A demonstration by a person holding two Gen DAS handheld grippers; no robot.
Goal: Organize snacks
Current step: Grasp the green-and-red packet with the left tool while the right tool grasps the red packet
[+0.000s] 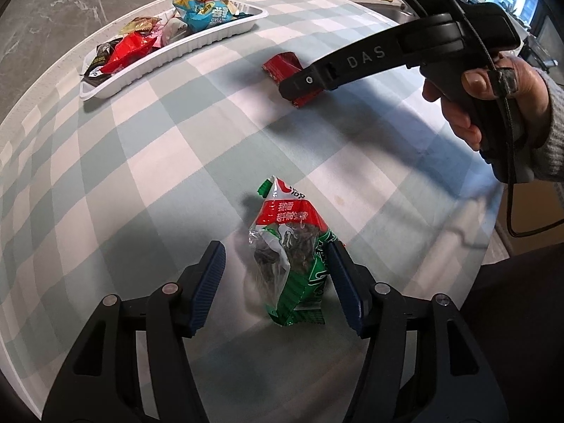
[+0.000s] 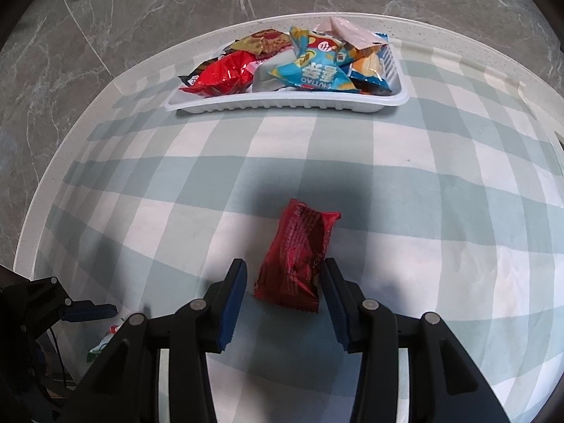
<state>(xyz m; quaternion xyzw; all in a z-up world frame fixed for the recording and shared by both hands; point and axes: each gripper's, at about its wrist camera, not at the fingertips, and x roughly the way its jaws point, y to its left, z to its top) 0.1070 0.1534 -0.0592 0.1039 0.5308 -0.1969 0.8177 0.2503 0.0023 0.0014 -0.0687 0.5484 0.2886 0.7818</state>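
Straddling a green-and-red snack packet (image 1: 294, 264), the left gripper (image 1: 278, 282) has its blue pads apart; the right pad touches the packet's edge, the left pad stands clear. White Chinese characters run across the packet's red band. The right gripper (image 2: 282, 303), its jaws likewise apart, brackets a crumpled red packet (image 2: 299, 261) lying on the checked cloth of the desk (image 2: 423, 211); its small print is unreadable. Near the desk's far edge a white tray (image 2: 289, 104) holds more snacks, among them a blue bag (image 2: 313, 70) lettered "SHUTIAO". The right gripper's black arm reads "DAS".
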